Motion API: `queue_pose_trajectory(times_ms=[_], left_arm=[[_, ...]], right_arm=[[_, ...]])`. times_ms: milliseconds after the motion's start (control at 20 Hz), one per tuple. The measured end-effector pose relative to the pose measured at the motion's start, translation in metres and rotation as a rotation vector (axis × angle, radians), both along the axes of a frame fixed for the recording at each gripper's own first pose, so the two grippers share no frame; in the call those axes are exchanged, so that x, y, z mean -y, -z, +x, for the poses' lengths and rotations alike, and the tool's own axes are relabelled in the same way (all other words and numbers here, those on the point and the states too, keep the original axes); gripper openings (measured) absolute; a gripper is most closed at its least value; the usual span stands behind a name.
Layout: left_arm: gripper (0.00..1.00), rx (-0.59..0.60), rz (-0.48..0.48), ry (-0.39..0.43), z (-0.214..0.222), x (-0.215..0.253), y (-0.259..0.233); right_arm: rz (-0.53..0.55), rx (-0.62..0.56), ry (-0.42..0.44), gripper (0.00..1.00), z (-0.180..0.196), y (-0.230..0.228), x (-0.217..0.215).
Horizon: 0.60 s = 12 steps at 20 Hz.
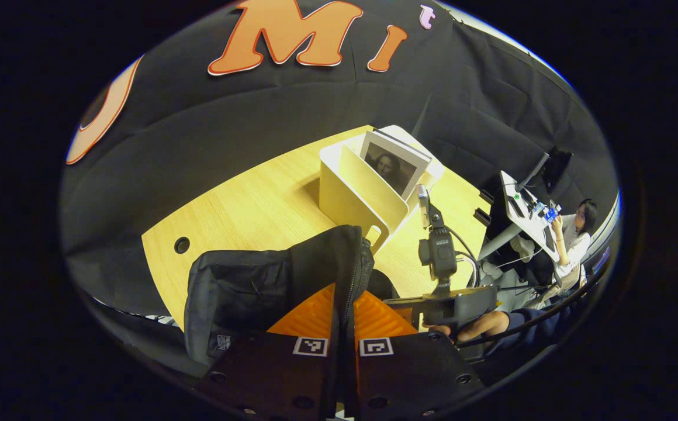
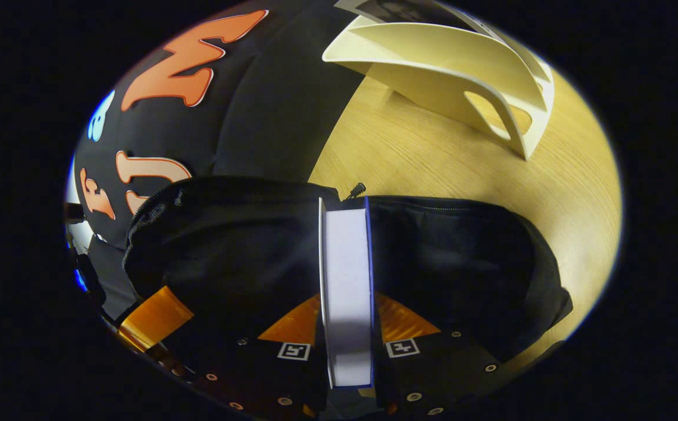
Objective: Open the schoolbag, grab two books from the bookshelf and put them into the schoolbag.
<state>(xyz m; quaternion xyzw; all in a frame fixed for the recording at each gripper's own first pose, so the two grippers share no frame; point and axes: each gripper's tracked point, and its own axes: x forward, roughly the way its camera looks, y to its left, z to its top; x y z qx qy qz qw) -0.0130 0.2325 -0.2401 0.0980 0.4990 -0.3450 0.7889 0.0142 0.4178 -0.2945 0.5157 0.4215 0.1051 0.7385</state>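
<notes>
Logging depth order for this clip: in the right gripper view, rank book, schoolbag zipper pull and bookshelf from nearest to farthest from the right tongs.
1. Book: clamped in the right tongs.
2. Zipper pull: just beyond the book's far edge, on the schoolbag.
3. Bookshelf: farthest, upper right on the table.

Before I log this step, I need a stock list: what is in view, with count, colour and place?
Schoolbag: one, black, on the table, zip open.
Book: one, white pages, blue cover edges, held over the bag's opening.
Bookshelf: one, cream, on the table behind the bag.
Book with portrait cover: one, white-bordered, standing in the bookshelf.
Table: one, light wood.
Desk with monitor: one, beyond the table.
Seated person: one, light top, at that desk.
Left tool: closed on the bag's zipper edge.
Right tool: closed on the book.
</notes>
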Motion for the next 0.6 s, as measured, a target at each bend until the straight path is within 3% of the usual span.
queue_pose_trajectory(times_ms=[50, 100, 150, 250, 300, 400, 600], left_arm=[[0.06, -0.009, -0.005, -0.013, 0.001, 0.0, 0.001], [0.06, -0.014, -0.006, -0.019, 0.003, -0.003, 0.003], [0.06, -0.012, -0.003, -0.032, 0.007, -0.005, 0.005], [0.06, -0.005, 0.0, -0.055, 0.011, -0.005, 0.007], [0.06, -0.007, -0.001, -0.067, 0.013, -0.004, 0.008], [0.06, -0.008, 0.005, -0.087, 0.011, -0.003, 0.012], [0.06, 0.0, 0.027, -0.114, 0.008, -0.002, 0.018]], right_arm=[[-0.005, -0.019, -0.049, 0.22, -0.008, 0.001, -0.004], [-0.029, -0.034, -0.092, 0.52, -0.019, 0.004, -0.006], [-0.059, -0.042, -0.12, 0.42, -0.026, 0.007, -0.002], [-0.134, -0.074, -0.17, 0.5, -0.039, 0.013, 0.013], [-0.168, -0.087, -0.202, 0.81, -0.047, 0.014, 0.023], [-0.226, -0.085, -0.25, 0.95, -0.058, 0.009, 0.043], [-0.316, -0.095, -0.307, 0.97, -0.067, -0.006, 0.098]])
